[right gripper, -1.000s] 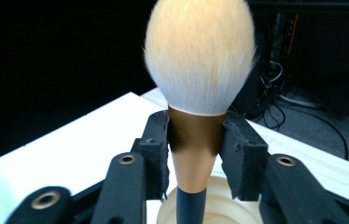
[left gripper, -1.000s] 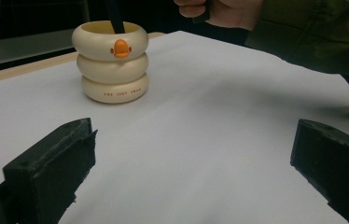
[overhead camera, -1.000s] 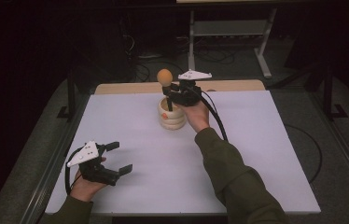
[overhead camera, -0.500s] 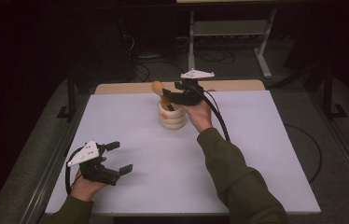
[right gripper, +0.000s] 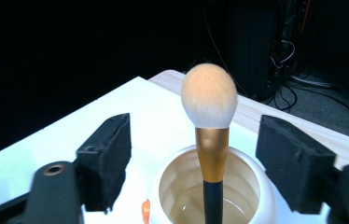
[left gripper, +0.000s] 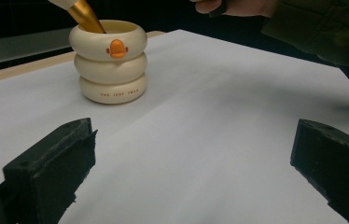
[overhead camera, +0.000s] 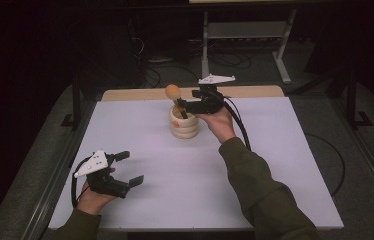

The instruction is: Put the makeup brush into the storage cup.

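A cream holder (overhead camera: 184, 125) made of three stacked rings, with an orange duck mark (left gripper: 116, 47), stands at the far middle of the table. A makeup brush (overhead camera: 173, 92) with a peach head (right gripper: 209, 95), gold ferrule and black handle leans in it. My right gripper (overhead camera: 181, 106) hovers just over the holder. Its jaws have just been opening and now stand on either side of the brush (right gripper: 198, 156) without touching it. My left gripper (overhead camera: 131, 168) rests open at the near left, nothing between its jaws (left gripper: 193, 172), looking toward the holder (left gripper: 112, 70).
The white table top (overhead camera: 275, 165) has a wooden strip (overhead camera: 135, 94) along its far edge. Behind it, on the dark floor, stand a metal frame (overhead camera: 245, 30) and loose cables (overhead camera: 225, 60). The right arm's green sleeve (overhead camera: 255, 185) crosses the table's near right.
The right gripper's jaws have opened off the brush, which has sunk a little lower into the holder and leans there. The left gripper has not moved.
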